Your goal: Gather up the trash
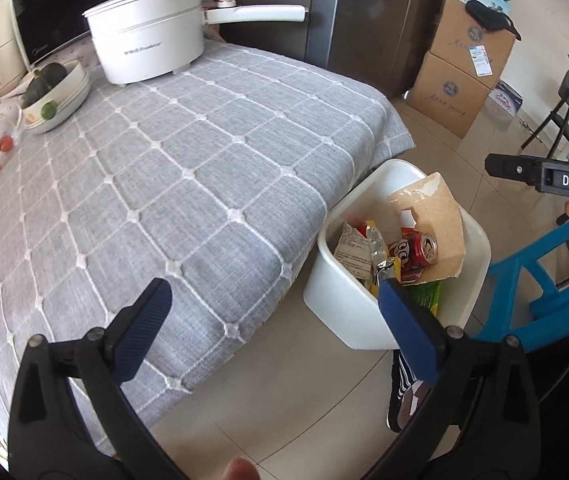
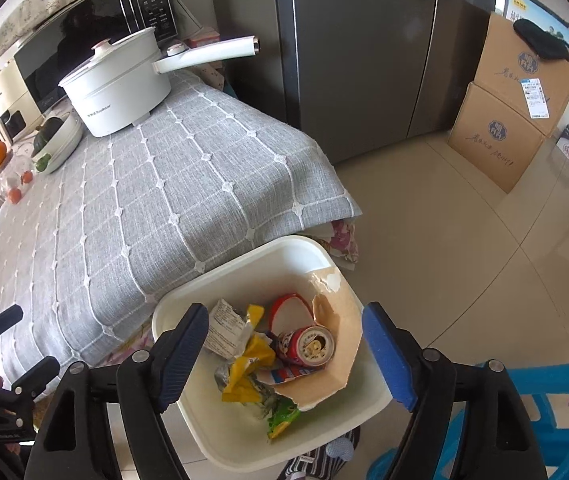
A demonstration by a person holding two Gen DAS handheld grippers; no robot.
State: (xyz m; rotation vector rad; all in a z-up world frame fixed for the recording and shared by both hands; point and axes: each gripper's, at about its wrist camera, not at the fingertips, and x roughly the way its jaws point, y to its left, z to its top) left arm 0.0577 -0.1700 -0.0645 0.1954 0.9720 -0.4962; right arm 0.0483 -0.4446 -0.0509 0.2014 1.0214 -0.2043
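Both claws are spread wide with nothing between the pads: the left claw (image 1: 274, 324) hangs over the edge of the surface (image 1: 188, 184) with its grey checked cloth, and the right claw (image 2: 284, 350) sits right above the white trash bin (image 2: 244, 256). The bin stands on the floor, tucked against the surface's corner. Inside it there's a red soda can (image 2: 308, 346) lying on its side, a torn piece of cardboard (image 2: 344, 320), a yellow wrapper (image 2: 250, 354), crumpled paper (image 2: 224, 328) and a green packet (image 2: 282, 416). A white electric pot (image 1: 148, 36) sits far back on the cloth.
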